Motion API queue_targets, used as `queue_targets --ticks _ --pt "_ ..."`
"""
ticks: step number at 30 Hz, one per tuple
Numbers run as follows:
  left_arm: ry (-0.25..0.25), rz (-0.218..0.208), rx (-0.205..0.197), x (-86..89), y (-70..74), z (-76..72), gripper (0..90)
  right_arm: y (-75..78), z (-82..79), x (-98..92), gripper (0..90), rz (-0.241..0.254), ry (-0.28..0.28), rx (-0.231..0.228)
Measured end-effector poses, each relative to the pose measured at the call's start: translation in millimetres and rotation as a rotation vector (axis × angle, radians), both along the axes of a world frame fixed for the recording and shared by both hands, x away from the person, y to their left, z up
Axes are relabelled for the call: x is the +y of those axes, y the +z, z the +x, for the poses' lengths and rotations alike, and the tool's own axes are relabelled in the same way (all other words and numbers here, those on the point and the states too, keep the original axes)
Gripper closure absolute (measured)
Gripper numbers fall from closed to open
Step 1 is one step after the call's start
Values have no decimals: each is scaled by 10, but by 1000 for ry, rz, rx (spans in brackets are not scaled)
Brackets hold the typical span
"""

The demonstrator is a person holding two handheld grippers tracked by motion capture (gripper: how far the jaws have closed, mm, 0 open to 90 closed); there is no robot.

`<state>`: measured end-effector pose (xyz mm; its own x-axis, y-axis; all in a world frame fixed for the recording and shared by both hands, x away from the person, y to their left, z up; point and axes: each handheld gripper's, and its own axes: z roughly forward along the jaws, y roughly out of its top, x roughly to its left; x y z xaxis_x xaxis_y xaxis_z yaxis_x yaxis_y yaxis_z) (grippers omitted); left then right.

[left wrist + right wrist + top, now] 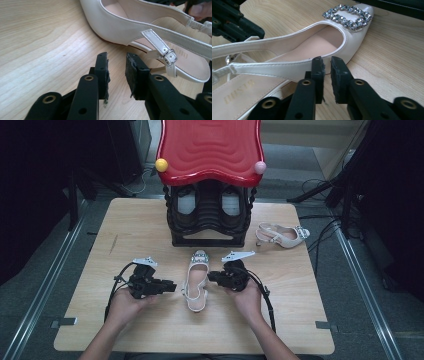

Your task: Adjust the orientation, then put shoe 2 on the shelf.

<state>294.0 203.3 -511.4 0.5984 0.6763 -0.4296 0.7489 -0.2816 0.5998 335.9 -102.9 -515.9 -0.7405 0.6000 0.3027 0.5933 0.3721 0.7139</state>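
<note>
With both the left gripper (pixel 169 286) and right gripper (pixel 212 276) parted and empty beside the white slingback shoe (pixel 196 281) lying mid-table, a careless nudge could probably skew it.

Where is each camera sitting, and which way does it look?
High view: sits above the person's side, looking forward and down on the wooden table; both forearms come in, holding the left gripper and right gripper.
Left gripper view: rides the left gripper, looking along its black jaws at the heel strap of the cream slingback shoe.
Right gripper view: rides the right gripper, facing the shoe's side and jewelled buckle.
Shared: both gripper views show the same shoe from opposite sides, jaws apart with nothing between them.
</note>
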Motion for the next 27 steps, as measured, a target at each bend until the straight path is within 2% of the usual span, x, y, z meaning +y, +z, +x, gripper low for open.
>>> queue_targets --ticks 4,5,7,8,11,14,17,19,22,24,27 --pt "6 1 -3 57 20 19 683 72 -7 -26 651 40 -13 -20" --pt "8 -2 -2 69 25 21 680 88 -4 -24 597 47 -12 -27" --pt "18 -2 -3 93 32 28 679 103 -9 -25 540 46 -19 -44" --pt "17 -3 -5 108 35 34 677 103 -4 -31 523 45 -21 -34" --pt "27 -5 -6 137 44 44 675 92 34 -83 523 73 -17 21" --pt "33 -14 -8 172 50 55 671 119 13 -122 524 65 -34 -10" --pt "39 -19 -5 189 48 66 669 140 -17 -203 567 77 -57 -32" --pt "38 -11 -10 190 54 79 666 153 -11 -273 584 83 -69 -27" --pt "32 -13 -14 202 65 94 639 150 28 -417 596 99 -96 10" --pt "28 -8 -17 206 60 107 614 147 40 -486 603 85 -116 13" --pt "27 -8 -22 206 56 121 580 144 69 -593 648 94 -139 17"
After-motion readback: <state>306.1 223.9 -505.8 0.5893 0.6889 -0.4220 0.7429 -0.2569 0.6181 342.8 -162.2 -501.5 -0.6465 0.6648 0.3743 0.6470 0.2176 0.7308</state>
